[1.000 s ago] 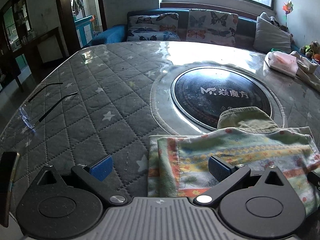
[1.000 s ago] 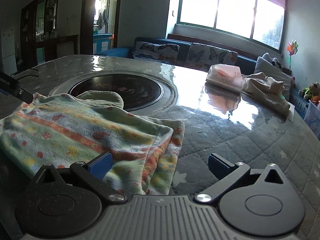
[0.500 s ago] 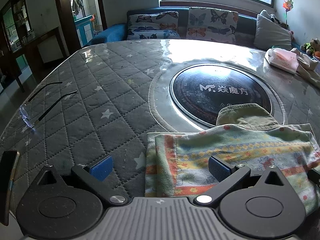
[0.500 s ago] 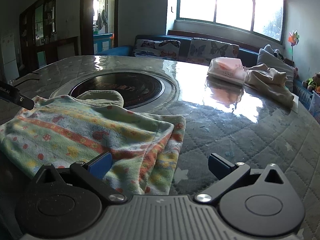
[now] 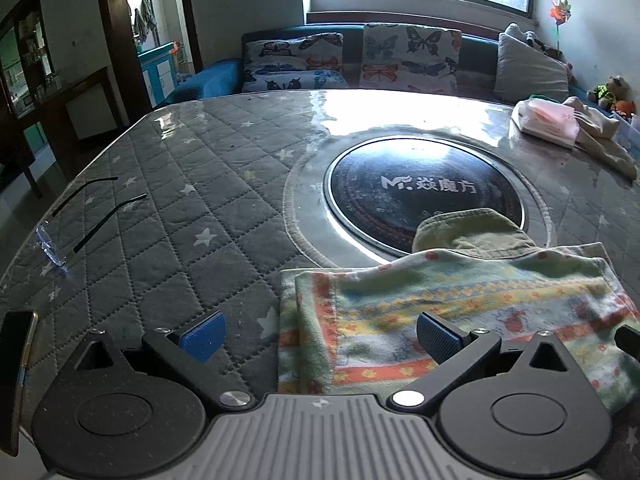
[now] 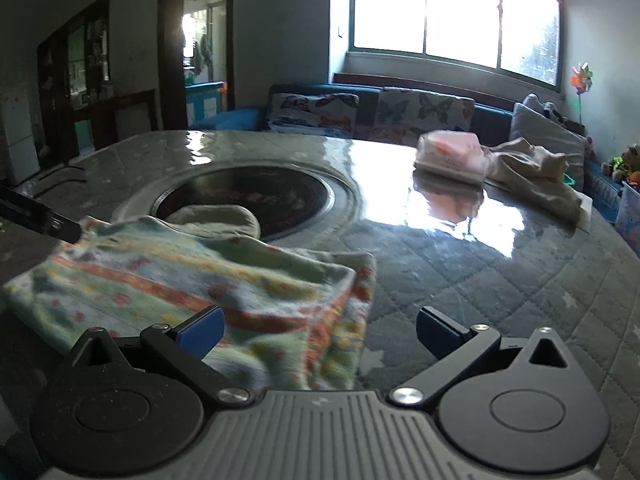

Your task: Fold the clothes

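A folded, colourful striped cloth (image 5: 440, 312) lies at the near edge of the quilted table (image 5: 192, 184), partly over an olive-green garment (image 5: 468, 228). My left gripper (image 5: 320, 334) is open above the cloth's left edge, its fingers spread wide and holding nothing. In the right wrist view the same cloth (image 6: 192, 280) and the green garment (image 6: 220, 218) lie ahead to the left. My right gripper (image 6: 320, 330) is open over the cloth's right corner, empty. The left gripper's dark finger (image 6: 40, 216) shows at the left edge.
A round black cooktop (image 5: 424, 188) is set in the table's middle. Glasses (image 5: 68, 232) and a phone (image 5: 14, 364) lie at the left. A pink tissue pack (image 5: 548, 124) and a beige garment (image 5: 604, 140) sit far right. A sofa (image 5: 352, 60) stands behind.
Both grippers have lifted and drawn back slightly from the cloth, staying open. The cloth lies where it was.
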The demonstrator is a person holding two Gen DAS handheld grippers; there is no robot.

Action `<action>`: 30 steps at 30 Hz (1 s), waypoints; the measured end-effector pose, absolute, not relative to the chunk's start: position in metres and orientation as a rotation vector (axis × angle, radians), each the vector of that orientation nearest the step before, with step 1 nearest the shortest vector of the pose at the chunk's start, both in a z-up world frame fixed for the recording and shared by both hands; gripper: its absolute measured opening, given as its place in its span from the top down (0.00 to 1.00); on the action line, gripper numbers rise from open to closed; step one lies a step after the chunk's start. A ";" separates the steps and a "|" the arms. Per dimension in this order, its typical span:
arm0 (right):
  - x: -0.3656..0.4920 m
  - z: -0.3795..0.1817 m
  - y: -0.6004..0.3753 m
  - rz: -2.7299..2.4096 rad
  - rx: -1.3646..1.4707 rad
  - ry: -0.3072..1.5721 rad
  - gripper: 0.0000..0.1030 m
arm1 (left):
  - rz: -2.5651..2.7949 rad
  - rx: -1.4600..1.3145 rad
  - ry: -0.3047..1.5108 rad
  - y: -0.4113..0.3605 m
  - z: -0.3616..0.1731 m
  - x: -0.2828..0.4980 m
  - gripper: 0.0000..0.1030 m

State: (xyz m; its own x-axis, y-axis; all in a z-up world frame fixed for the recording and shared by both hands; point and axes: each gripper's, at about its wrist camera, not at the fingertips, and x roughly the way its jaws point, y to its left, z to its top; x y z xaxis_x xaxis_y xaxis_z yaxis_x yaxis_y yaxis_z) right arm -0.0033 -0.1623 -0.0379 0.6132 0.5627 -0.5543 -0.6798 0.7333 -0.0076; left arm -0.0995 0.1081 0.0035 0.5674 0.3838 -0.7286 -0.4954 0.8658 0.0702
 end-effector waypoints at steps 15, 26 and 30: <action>-0.028 -0.029 -0.144 0.829 -0.192 0.604 0.00 | 0.469 -0.197 0.858 0.111 -0.011 -0.116 0.00; 0.026 -0.039 -0.164 0.717 0.002 0.756 0.12 | 0.438 -0.352 0.860 0.148 -0.024 -0.120 0.02; 0.041 -0.044 -0.170 0.712 0.042 0.801 0.21 | 0.401 -0.368 0.850 0.153 -0.021 -0.118 0.08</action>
